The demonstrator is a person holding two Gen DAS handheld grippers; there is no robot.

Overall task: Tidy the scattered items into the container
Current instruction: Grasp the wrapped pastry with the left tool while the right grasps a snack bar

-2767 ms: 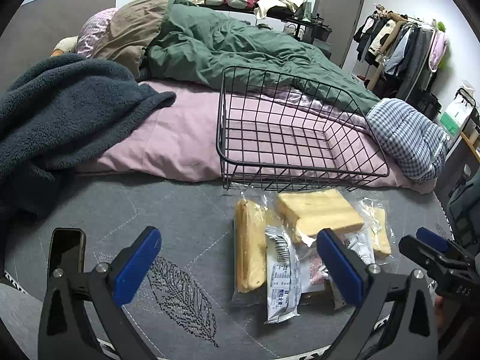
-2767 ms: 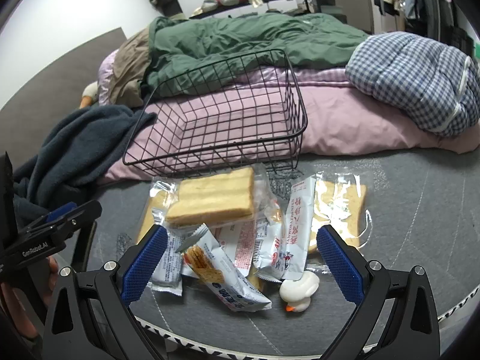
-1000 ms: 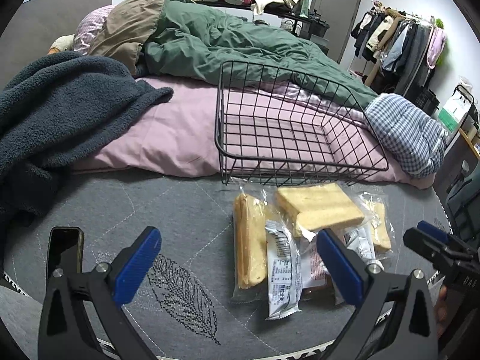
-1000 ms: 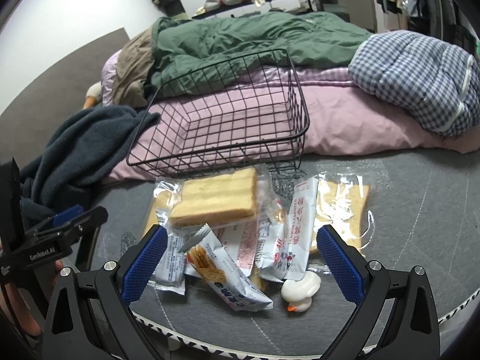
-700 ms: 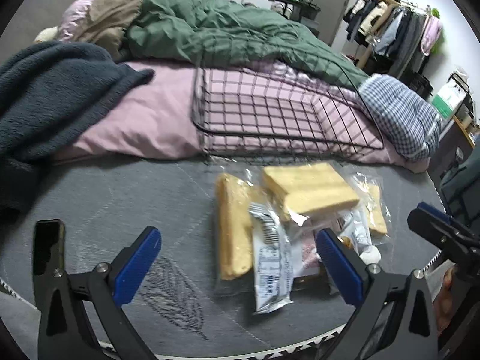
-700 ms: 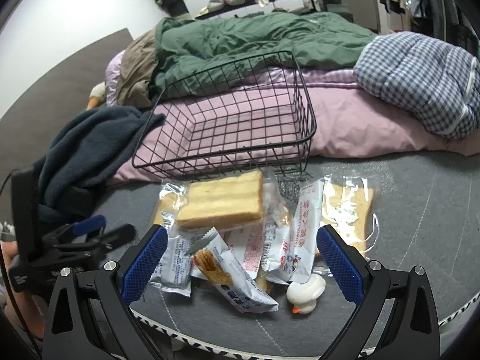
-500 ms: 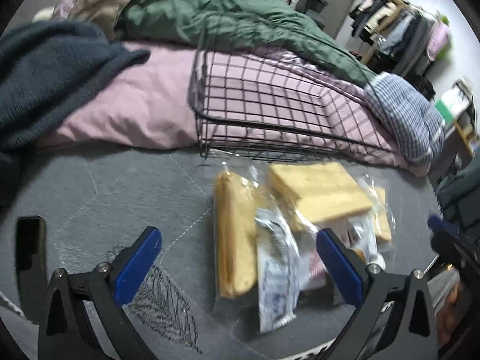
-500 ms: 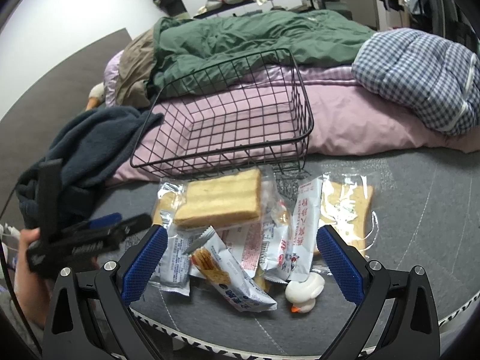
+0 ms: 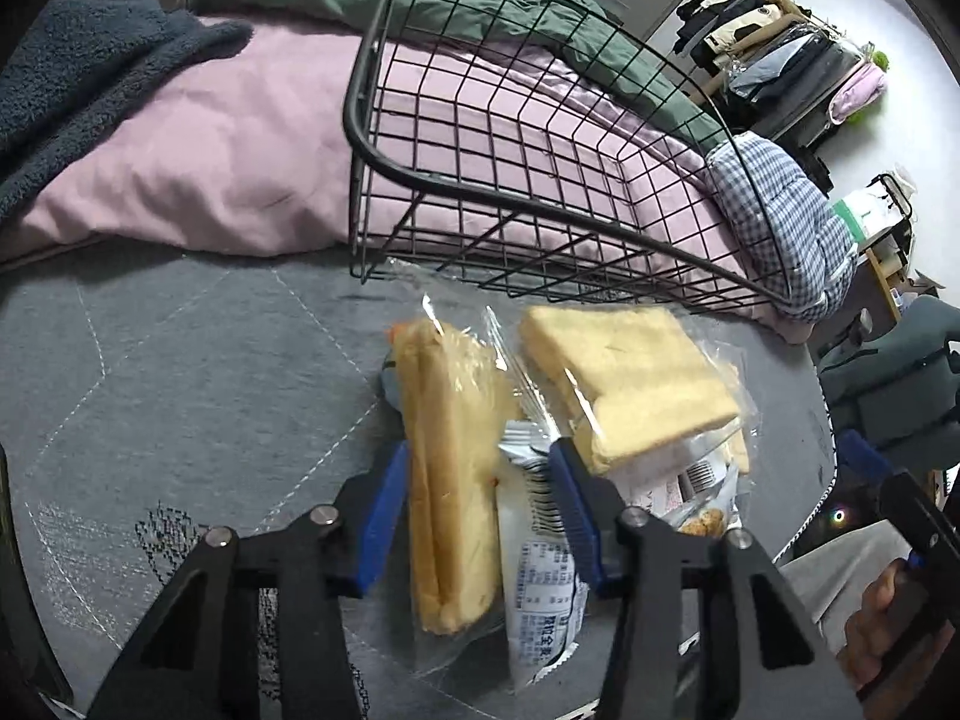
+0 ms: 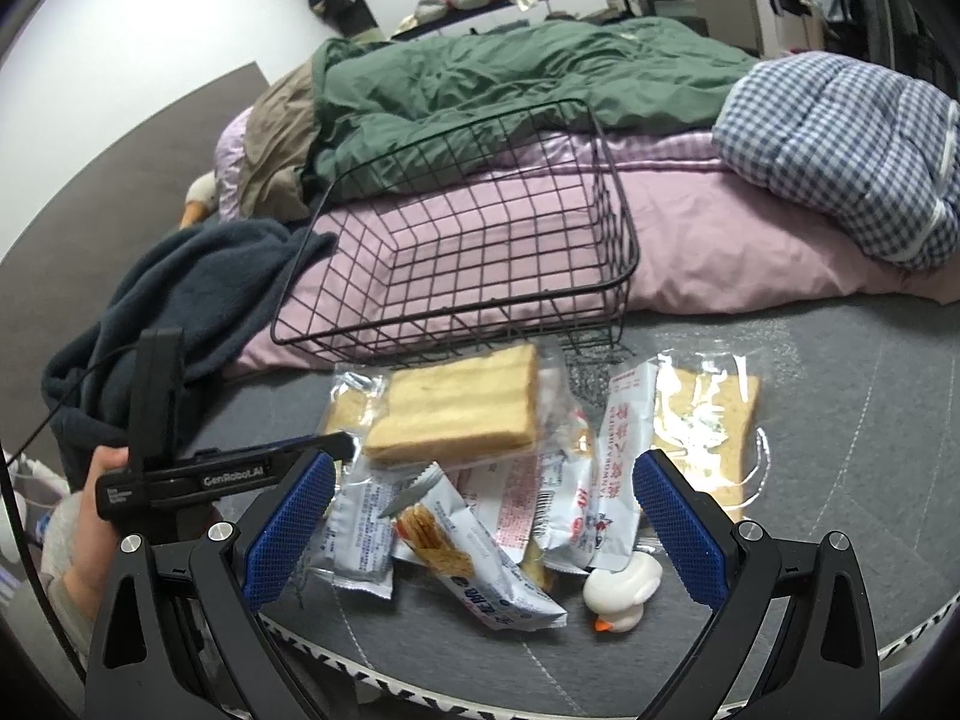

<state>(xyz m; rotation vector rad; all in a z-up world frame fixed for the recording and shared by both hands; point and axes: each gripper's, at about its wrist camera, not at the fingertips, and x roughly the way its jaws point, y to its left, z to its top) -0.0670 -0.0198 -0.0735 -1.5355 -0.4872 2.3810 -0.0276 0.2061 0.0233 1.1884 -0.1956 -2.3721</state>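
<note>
The left gripper [image 9: 480,516] has just been closing, its blue fingers [image 9: 384,498] set around a clear-wrapped bread slice [image 9: 450,480] on the grey quilted mat [image 9: 180,372]. The right gripper [image 10: 480,531] is held wide apart above crinkly snack packets [image 10: 468,546]; the black wire basket [image 10: 468,252] is seen beyond, against pink bedding [image 10: 720,240].

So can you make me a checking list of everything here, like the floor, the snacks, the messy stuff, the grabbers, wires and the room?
Surface: grey mat, patterned stitching.
Job's things: empty wire basket against the bedding; bagged bread, toast pack and snack packets piled before it.
Clutter: toy duck beside the packets; dark blanket.
Grippers: left gripper has just been closing, pads around the bagged bread and a packet; right gripper open, empty, above the pile.
Cables: thin black wire by the left hand.
Surroundings: bed with green duvet, clothes rack.
</note>
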